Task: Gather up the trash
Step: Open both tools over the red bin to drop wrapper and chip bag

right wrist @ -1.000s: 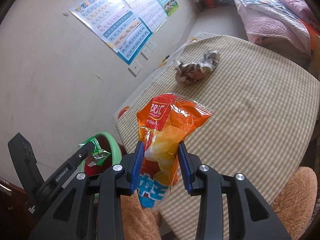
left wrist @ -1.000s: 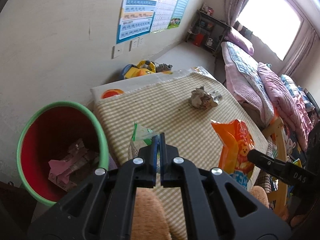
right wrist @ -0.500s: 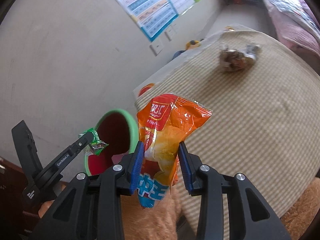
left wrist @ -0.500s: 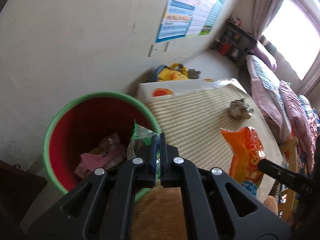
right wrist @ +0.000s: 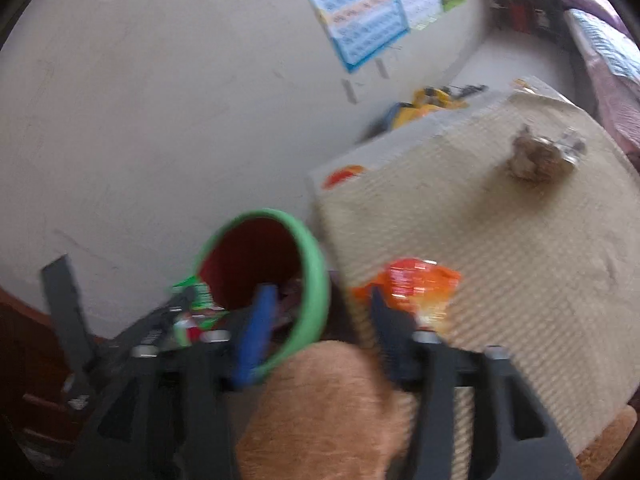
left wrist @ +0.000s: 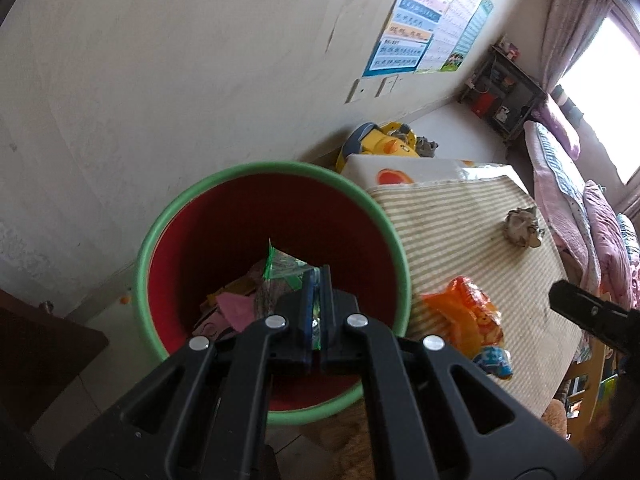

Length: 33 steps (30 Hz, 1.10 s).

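1. The left gripper (left wrist: 316,280) is clamped on a green wrapper (left wrist: 286,270), which juts out just beyond its fingertips, over the open mouth of the red bin with a green rim (left wrist: 394,236).
2. The right gripper (right wrist: 320,300) has just been opening; its jaws stand wide apart with nothing pressed between them.
3. The orange snack bag (right wrist: 420,292) lies just past the right-hand finger, on the striped tablecloth (right wrist: 520,260); whether it touches that finger is unclear through the blur.
4. A crumpled paper wad (left wrist: 522,226) sits well beyond both grippers, farther along the cloth.
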Motion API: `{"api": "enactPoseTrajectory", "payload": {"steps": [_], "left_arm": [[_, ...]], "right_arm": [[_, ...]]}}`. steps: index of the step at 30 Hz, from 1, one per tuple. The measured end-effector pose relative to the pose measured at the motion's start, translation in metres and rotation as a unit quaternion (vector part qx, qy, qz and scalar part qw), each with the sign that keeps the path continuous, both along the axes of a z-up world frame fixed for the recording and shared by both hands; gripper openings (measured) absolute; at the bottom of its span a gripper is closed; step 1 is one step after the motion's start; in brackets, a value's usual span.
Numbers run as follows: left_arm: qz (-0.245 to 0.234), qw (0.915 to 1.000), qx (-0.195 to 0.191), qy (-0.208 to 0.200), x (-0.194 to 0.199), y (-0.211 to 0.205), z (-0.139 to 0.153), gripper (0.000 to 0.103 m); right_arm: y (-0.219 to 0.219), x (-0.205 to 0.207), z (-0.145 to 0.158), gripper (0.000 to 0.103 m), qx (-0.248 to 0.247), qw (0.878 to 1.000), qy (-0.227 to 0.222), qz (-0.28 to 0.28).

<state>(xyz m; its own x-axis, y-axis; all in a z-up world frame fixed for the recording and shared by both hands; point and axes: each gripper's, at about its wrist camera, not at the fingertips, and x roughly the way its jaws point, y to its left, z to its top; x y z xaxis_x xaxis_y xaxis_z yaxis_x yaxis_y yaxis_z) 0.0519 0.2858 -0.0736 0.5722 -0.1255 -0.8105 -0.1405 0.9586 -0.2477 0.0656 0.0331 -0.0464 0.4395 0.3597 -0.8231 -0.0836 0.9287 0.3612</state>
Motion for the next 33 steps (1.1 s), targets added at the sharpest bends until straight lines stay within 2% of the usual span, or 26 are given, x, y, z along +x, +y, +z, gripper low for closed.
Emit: {"api": "enactPoseTrajectory", "payload": {"steps": [4, 7, 10, 12, 13, 14, 15, 17, 20, 23, 25, 27, 30, 31, 33], "left_arm": [[0.005, 0.9999, -0.013, 0.007, 0.001, 0.007, -0.006, 0.001], [0.002, 0.9998, -0.016, 0.008, 0.002, 0.007, -0.008, 0.001], [0.000, 0.9998, -0.019, 0.009, 0.002, 0.007, -0.010, 0.001], [0.001, 0.9997, -0.022, 0.011, 0.002, 0.009, -0.012, 0.001], [0.001, 0.9997, -0.022, 0.013, 0.002, 0.009, -0.014, 0.001], [0.001, 0.9996, -0.023, 0.014, 0.003, 0.010, -0.014, 0.001], [0.000, 0.9996, -0.023, 0.015, 0.003, 0.010, -0.016, 0.001], [-0.001, 0.9996, -0.024, 0.018, 0.003, 0.011, -0.018, 0.001], [0.000, 0.9994, -0.026, 0.022, 0.005, 0.011, -0.022, 0.001], [0.005, 0.9990, -0.032, 0.030, 0.005, 0.015, -0.027, 0.004], [0.014, 0.9986, -0.037, 0.034, 0.005, 0.018, -0.030, 0.019], [0.029, 0.9981, -0.046, 0.028, 0.002, 0.022, -0.030, 0.054], [0.057, 0.9970, -0.049, 0.019, -0.002, 0.029, -0.027, 0.074], [0.064, 0.9965, -0.051, 0.020, -0.003, 0.031, -0.027, 0.075], [0.071, 0.9958, -0.052, 0.025, -0.003, 0.033, -0.028, 0.076]], "right_arm": [[-0.016, 0.004, -0.043, 0.074, -0.035, 0.997, 0.072, -0.011], [-0.020, 0.005, -0.063, 0.074, -0.050, 0.994, 0.095, -0.016], [-0.021, 0.005, -0.078, 0.074, -0.038, 0.993, 0.110, -0.012], [-0.020, 0.006, -0.084, 0.074, -0.032, 0.993, 0.110, -0.008], [-0.019, 0.005, -0.085, 0.070, -0.029, 0.994, 0.107, -0.004], [-0.016, 0.005, -0.085, 0.051, -0.027, 0.994, 0.105, -0.001], [-0.014, 0.005, -0.086, 0.041, -0.029, 0.994, 0.105, 0.002], [-0.009, 0.004, -0.081, 0.036, -0.026, 0.995, 0.095, 0.001], [0.001, 0.004, -0.057, 0.034, -0.024, 0.998, 0.052, 0.010], [0.017, 0.006, -0.032, 0.034, 0.003, 0.999, 0.020, 0.036], [0.032, 0.010, -0.025, 0.035, 0.029, 0.998, 0.017, 0.060], [0.045, 0.015, -0.024, 0.036, 0.062, 0.994, 0.025, 0.081], [0.061, 0.023, -0.030, 0.047, 0.113, 0.987, 0.047, 0.105], [0.064, 0.026, -0.033, 0.058, 0.125, 0.985, 0.054, 0.109], [0.061, 0.031, -0.037, 0.062, 0.127, 0.985, 0.057, 0.099]]}}
